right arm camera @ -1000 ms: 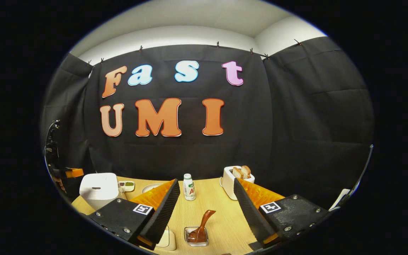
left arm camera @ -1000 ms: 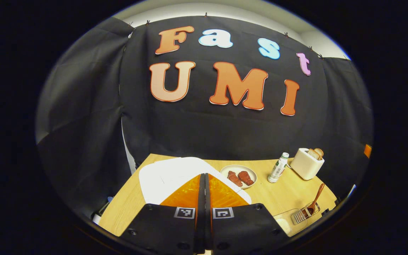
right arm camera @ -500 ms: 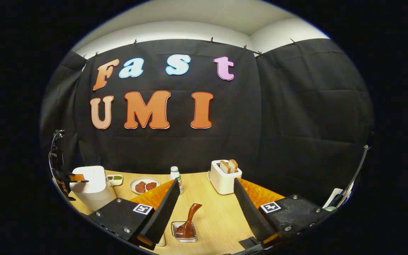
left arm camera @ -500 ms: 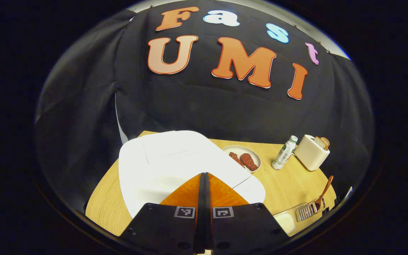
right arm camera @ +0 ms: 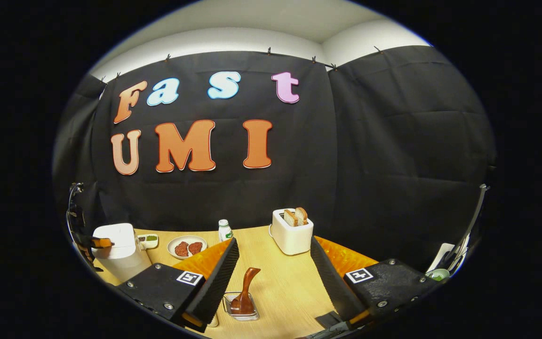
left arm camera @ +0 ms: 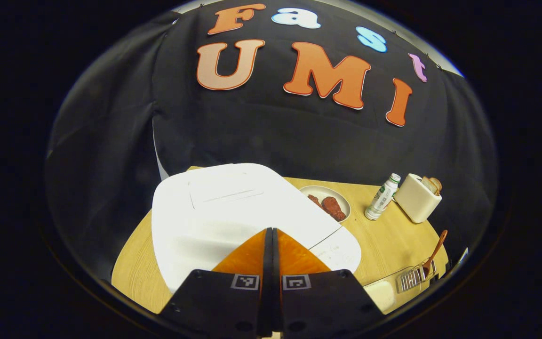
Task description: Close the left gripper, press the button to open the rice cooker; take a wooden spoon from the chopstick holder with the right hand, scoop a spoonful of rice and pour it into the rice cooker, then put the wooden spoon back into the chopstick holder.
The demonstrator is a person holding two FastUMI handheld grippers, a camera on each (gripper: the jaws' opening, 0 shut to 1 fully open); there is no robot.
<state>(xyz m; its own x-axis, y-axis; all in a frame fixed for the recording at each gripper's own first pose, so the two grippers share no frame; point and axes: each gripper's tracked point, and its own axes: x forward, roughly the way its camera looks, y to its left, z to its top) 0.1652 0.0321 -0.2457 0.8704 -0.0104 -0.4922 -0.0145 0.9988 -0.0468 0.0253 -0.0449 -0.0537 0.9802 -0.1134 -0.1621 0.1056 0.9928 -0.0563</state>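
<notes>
Hovering over the closed lid of the white, rounded rice cooker (left arm camera: 233, 207), the left gripper (left arm camera: 271, 234) is keeping its fingers pressed together on nothing. The right gripper (right arm camera: 271, 263) is holding its jaws wide apart and empty above the brown wooden spoon (right arm camera: 245, 294), which is standing tilted in the small wire chopstick holder (right arm camera: 242, 308) on the light wooden table (right arm camera: 280, 287).

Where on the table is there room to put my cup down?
Bare wood lies between the toaster and the chopstick holder. It's crowded at the left, where the rice cooker, plate and bottle stand close together.
</notes>
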